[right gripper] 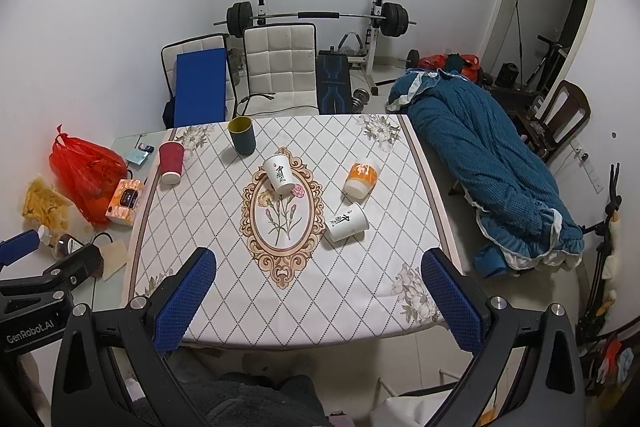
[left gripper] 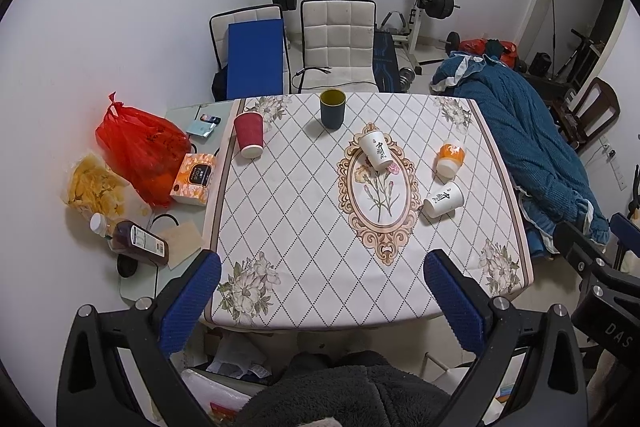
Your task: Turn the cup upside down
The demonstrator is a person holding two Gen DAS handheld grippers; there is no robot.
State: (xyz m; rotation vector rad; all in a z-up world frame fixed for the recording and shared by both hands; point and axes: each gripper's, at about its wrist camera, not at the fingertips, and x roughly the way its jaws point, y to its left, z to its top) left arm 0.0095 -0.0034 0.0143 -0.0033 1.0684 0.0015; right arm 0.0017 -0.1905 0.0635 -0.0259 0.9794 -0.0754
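Several cups stand on the patterned tablecloth. A dark green cup stands upright at the far edge, mouth up. A red cup, a white printed cup, an orange cup and a second white printed cup stand upside down. My left gripper is open and empty over the near table edge. My right gripper is open and empty, also at the near edge.
A side table at the left holds a red plastic bag, a tissue box, a bag of chips and a bottle. Two chairs stand behind the table. A blue blanket lies to the right.
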